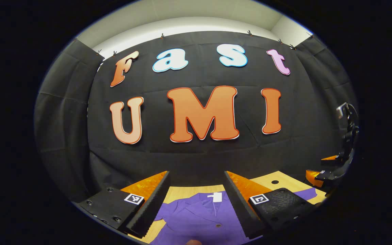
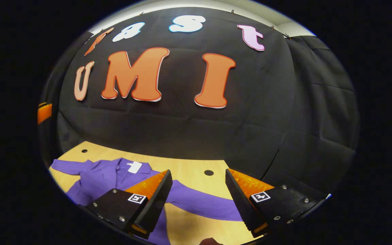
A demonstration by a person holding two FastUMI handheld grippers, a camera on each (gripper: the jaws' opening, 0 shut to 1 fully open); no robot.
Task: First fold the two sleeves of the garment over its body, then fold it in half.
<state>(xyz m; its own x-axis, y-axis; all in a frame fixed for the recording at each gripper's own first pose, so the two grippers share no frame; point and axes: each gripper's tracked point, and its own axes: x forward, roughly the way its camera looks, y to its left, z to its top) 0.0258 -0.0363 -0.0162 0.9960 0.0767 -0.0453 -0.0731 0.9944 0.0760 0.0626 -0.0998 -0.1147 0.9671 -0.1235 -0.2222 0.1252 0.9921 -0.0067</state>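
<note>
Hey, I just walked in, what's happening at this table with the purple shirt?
A person holding a claw in each hand is about to fold a purple shirt lying flat on the wooden table. Both sleeves are spread out to the sides, so no fold is made yet. The left claw hangs open above the collar area, and the right claw hangs open above one outstretched sleeve. Neither touches the cloth.

Light wooden bench top (image 2: 196, 168) with small dark round holes (image 2: 209, 173) near its far edge; black cloth wall (image 1: 196, 156) behind; white wall strip (image 1: 182, 25) above the cloth
</note>
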